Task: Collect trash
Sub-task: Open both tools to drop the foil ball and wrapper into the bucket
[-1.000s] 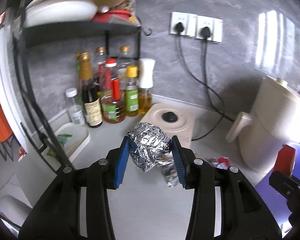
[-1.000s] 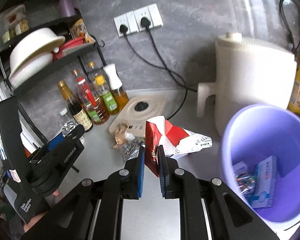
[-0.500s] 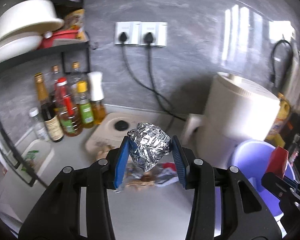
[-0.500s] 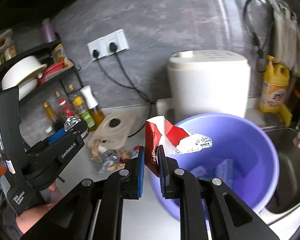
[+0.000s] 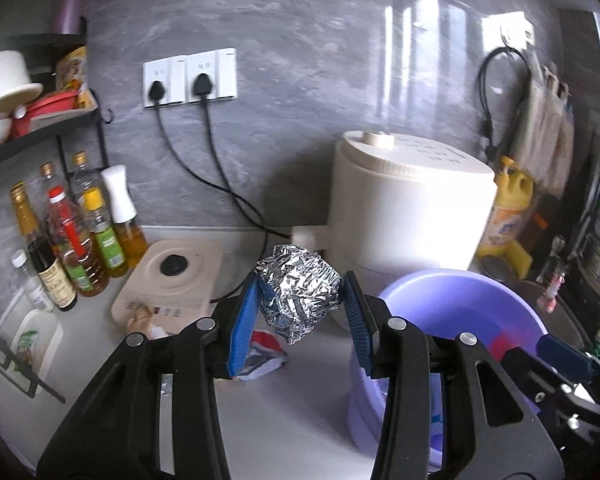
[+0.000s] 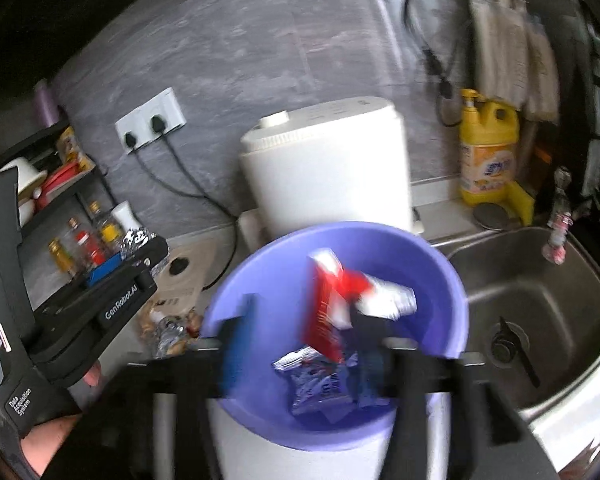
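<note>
My left gripper point(image 5: 300, 312) is shut on a crumpled foil ball point(image 5: 298, 292) and holds it above the counter, left of the purple bin point(image 5: 460, 300). In the right wrist view my right gripper point(image 6: 296, 348) is open over the purple bin point(image 6: 260, 264), its fingers blurred and wide apart. A red and white carton point(image 6: 340, 304) is loose in the air between them, over the bin. Wrappers point(image 6: 320, 380) lie in the bin's bottom. More trash point(image 5: 260, 356) lies on the counter under the foil ball.
A white appliance point(image 5: 408, 208) stands behind the bin. Sauce bottles point(image 5: 72, 240) and a rack stand at the left, a beige scale point(image 5: 172, 280) beside them. A steel sink point(image 6: 532, 320) lies right of the bin, yellow detergent point(image 6: 488, 152) behind it.
My right gripper has moved over the bin and opened, letting go of the red and white carton. My left gripper has carried the foil ball right, toward the bin.
</note>
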Demonstrator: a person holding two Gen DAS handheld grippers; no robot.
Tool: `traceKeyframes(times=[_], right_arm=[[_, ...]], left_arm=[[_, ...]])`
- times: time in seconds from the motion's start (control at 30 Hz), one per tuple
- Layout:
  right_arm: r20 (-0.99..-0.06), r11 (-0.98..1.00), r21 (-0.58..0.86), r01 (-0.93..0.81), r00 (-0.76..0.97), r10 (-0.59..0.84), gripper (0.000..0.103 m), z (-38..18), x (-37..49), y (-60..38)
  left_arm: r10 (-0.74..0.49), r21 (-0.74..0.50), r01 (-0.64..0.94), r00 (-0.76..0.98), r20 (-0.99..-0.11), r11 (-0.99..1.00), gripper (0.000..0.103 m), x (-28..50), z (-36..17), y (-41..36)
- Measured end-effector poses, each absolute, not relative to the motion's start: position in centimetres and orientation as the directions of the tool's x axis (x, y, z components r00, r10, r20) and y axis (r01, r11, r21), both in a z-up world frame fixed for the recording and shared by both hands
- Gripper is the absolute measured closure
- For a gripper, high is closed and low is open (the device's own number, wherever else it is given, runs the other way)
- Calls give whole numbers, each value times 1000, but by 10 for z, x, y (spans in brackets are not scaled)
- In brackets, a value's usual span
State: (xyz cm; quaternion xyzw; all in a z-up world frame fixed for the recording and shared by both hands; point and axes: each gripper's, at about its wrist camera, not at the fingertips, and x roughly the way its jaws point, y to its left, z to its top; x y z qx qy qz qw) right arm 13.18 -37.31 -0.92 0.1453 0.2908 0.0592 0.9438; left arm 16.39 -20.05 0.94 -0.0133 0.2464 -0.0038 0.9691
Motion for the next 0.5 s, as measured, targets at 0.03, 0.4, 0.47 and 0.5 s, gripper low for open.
traceKeyframes(times=[0.03,0.4,0.47,0.5], right_arm=[[-533,949,315,-24,823,198,48,-10,131,-376],[-540,933,354,60,828,152,48,-22,107,-406],[-547,931,357,75,825,143,48,-25,103,-410],[-547,930,359,80,825,140,48,-26,102,-412]], left_arm=[[-21,-24,10,877,-480,1000,61,165,8,-204],[-121,-33,121,859,-498,992,60,163,0,-242],[-135,-40,132,857,-497,990,60,163,0,-245],[-142,-44,139,856,-497,989,60,162,0,-246]])
